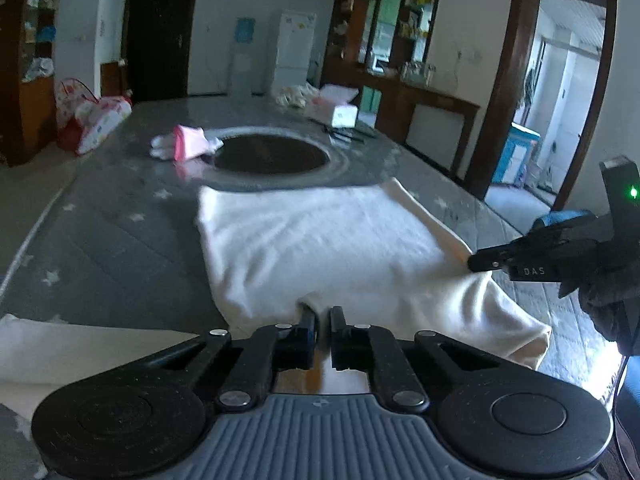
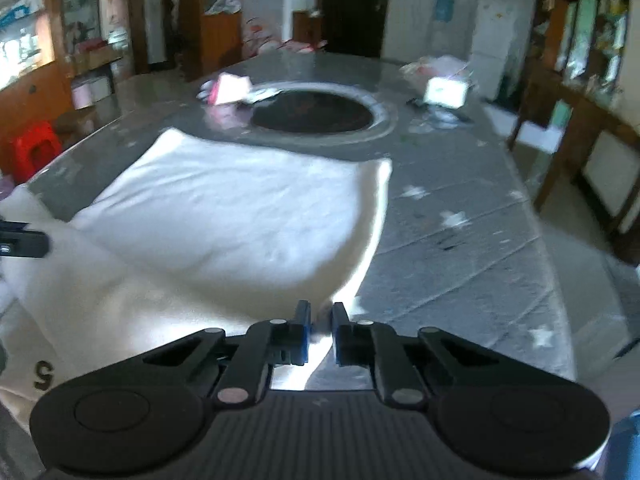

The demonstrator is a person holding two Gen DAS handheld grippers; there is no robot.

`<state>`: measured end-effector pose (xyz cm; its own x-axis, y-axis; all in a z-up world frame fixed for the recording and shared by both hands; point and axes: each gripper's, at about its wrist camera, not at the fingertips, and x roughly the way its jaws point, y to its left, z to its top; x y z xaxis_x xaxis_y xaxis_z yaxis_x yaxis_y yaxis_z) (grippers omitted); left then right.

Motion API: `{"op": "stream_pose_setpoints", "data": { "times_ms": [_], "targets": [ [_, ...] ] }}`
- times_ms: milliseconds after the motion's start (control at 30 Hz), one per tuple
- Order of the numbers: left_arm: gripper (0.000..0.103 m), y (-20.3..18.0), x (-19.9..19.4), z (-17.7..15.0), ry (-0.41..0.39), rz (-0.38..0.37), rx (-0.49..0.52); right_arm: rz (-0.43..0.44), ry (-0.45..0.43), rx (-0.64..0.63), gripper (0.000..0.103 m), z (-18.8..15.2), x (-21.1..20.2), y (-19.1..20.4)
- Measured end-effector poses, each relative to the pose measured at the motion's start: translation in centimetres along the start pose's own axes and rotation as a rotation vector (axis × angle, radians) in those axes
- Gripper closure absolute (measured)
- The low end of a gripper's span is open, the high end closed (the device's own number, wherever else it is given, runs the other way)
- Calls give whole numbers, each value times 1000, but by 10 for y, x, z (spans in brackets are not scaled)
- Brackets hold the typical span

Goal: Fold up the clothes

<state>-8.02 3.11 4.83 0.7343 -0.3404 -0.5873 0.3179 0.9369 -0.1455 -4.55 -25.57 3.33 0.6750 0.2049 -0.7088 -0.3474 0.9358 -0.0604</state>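
A white garment (image 1: 320, 240) lies spread on the grey star-patterned table cover (image 1: 120, 232), reaching toward the dark round inset. My left gripper (image 1: 322, 314) is shut on the garment's near edge, cloth pinched between its fingers. My right gripper (image 2: 321, 312) is shut on the garment (image 2: 240, 216) at its near right corner. In the left wrist view the right gripper (image 1: 476, 261) comes in from the right, its tip on the lifted cloth, held by a dark-gloved hand (image 1: 608, 292). The left gripper's tip (image 2: 24, 240) shows at the left edge of the right wrist view.
A dark round inset (image 1: 272, 154) sits mid-table. Beside it lies a pink and white folded item (image 1: 186, 144). A white box (image 1: 344, 115) and pale bags stand at the far right of the table. A red stool (image 2: 32, 150) is on the floor at left; cabinets line the walls.
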Motion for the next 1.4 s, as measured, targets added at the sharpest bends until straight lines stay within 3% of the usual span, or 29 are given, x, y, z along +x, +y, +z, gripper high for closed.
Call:
{"op": "stream_pose_setpoints", "data": {
  "times_ms": [100,167,233,400,533,667,867,1167,1400],
  "targets": [
    [90,4,6,-5,38,24,-5,-1,2,9,95,-2,-1,-7],
    [72,7,8,-6,54,39,-18,-5,-1,28,95,-3,-1,-13],
    [62,8,5,-5,40,55,-22,13,-13,26,93,-2,-8,-15],
    [64,5,-3,1,4,23,-15,146,-35,-46,93,-4,-35,-4],
    [68,-8,4,-5,33,-43,24,221,1,-128,93,-16,-47,14],
    [68,-15,17,-15,89,-58,48,209,30,-160,93,-25,-46,20],
    [66,-4,1,-16,63,-37,5,195,28,-189,88,-28,-47,27],
    [60,60,-36,-27,26,175,-142,193,25,-208,84,-25,-35,39],
    [55,111,-66,-36,-19,409,-253,335,4,-303,83,3,-27,82]
  ]
}}
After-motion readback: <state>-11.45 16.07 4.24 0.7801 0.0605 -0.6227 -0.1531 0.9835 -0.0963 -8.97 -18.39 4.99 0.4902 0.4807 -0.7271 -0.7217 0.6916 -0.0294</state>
